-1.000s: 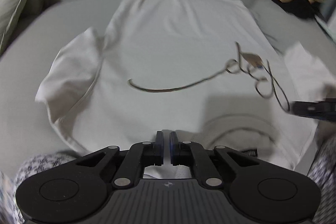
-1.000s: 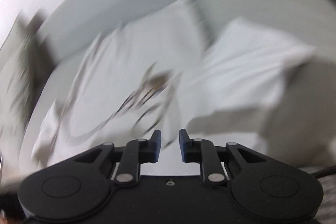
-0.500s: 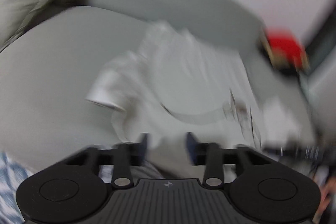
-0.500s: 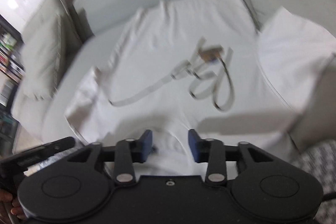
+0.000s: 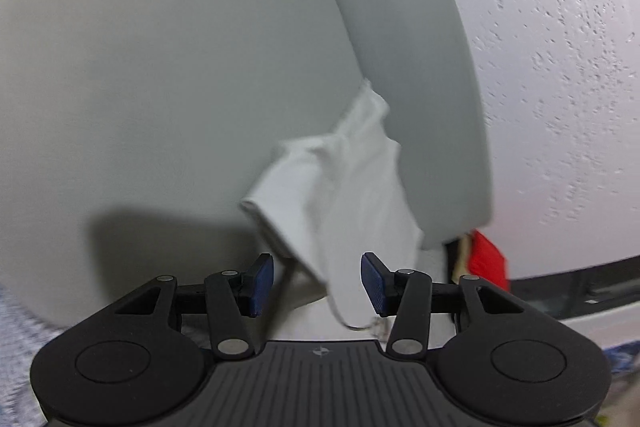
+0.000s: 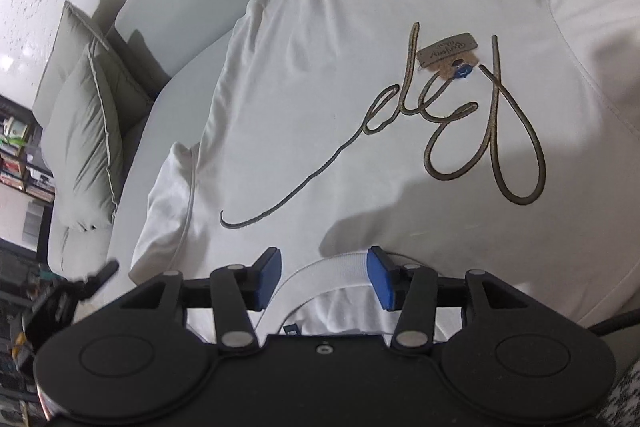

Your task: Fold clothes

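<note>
A white T-shirt point(image 6: 360, 99) with a gold script design lies spread flat on a grey sofa seat point(image 6: 180, 95), collar nearest me. My right gripper point(image 6: 324, 277) is open, just above the collar band point(image 6: 324, 267). A tag point(image 6: 446, 49) lies on the shirt's chest. My left gripper point(image 5: 317, 285) is open and empty, tilted, near the shirt's left sleeve point(image 5: 332, 187), whose edge shows between the fingers. The left gripper's body also shows in the right wrist view point(image 6: 60, 303).
Grey cushions point(image 6: 84, 143) lean at the sofa's left end. The sofa backrest point(image 5: 404, 67) runs behind the shirt. A red and black pile of clothes point(image 5: 480, 259) sits at the sofa's far end. A bookshelf point(image 6: 20, 163) stands at left.
Both grippers have opened wide from nearly shut. The left gripper has swung left and tilted, now facing the left sleeve and bare seat. The right gripper has settled over the collar.
</note>
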